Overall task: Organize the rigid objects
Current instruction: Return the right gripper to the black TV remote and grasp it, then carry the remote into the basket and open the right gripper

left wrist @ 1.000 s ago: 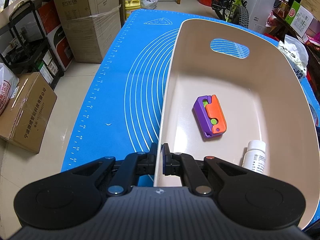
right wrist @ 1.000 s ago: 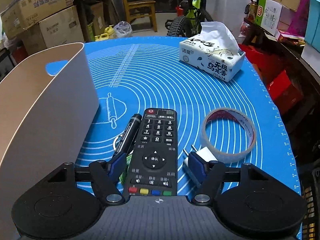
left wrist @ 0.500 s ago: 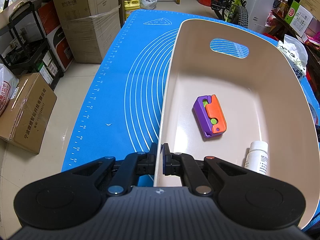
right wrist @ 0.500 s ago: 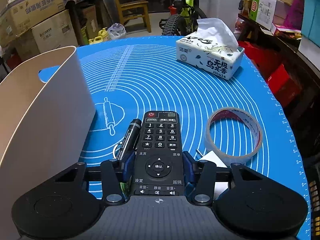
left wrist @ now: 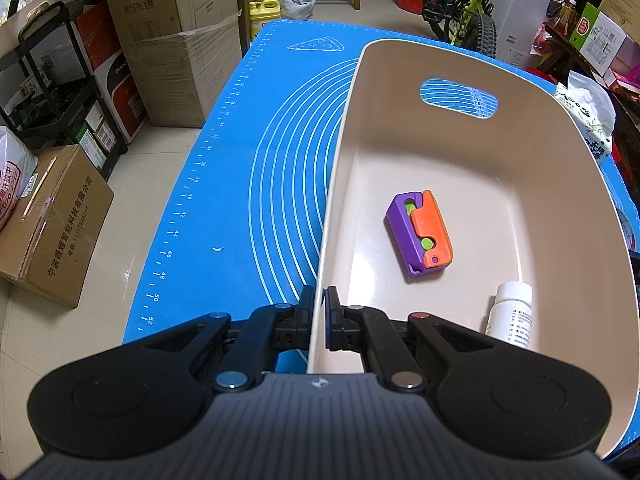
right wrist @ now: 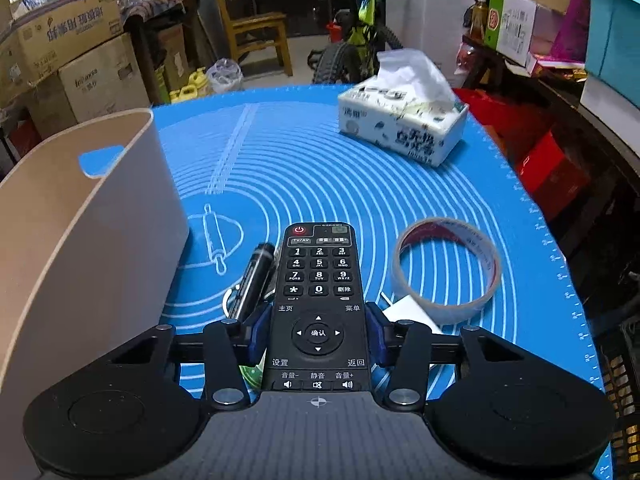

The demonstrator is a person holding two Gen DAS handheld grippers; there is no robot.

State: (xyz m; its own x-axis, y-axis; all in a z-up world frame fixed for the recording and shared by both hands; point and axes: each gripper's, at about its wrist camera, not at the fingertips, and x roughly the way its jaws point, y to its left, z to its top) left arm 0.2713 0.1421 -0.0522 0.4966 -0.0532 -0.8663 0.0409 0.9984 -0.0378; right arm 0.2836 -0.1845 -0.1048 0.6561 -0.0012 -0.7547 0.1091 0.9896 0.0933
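Observation:
My left gripper (left wrist: 319, 306) is shut on the near left rim of the beige bin (left wrist: 336, 184), one finger inside, one outside. Inside the bin lie a purple and orange toy (left wrist: 420, 234) and a white bottle (left wrist: 512, 314). My right gripper (right wrist: 318, 330) is shut on a black remote control (right wrist: 318, 280) and holds it tilted up off the blue mat (right wrist: 288, 168). A black marker (right wrist: 254, 276) lies just left of the remote. A tape roll (right wrist: 446, 266) lies to its right. The bin's outer wall (right wrist: 80, 248) stands at the left of the right wrist view.
A tissue box (right wrist: 402, 124) stands at the far right of the mat, and a white card (right wrist: 408, 308) lies by the tape roll. Cardboard boxes (left wrist: 56, 224), a bicycle (left wrist: 464, 12) and a chair (right wrist: 256, 36) stand on the floor around the table.
My right gripper has closed on the remote and lifted its front off the mat. The left gripper has stayed clamped on the bin rim.

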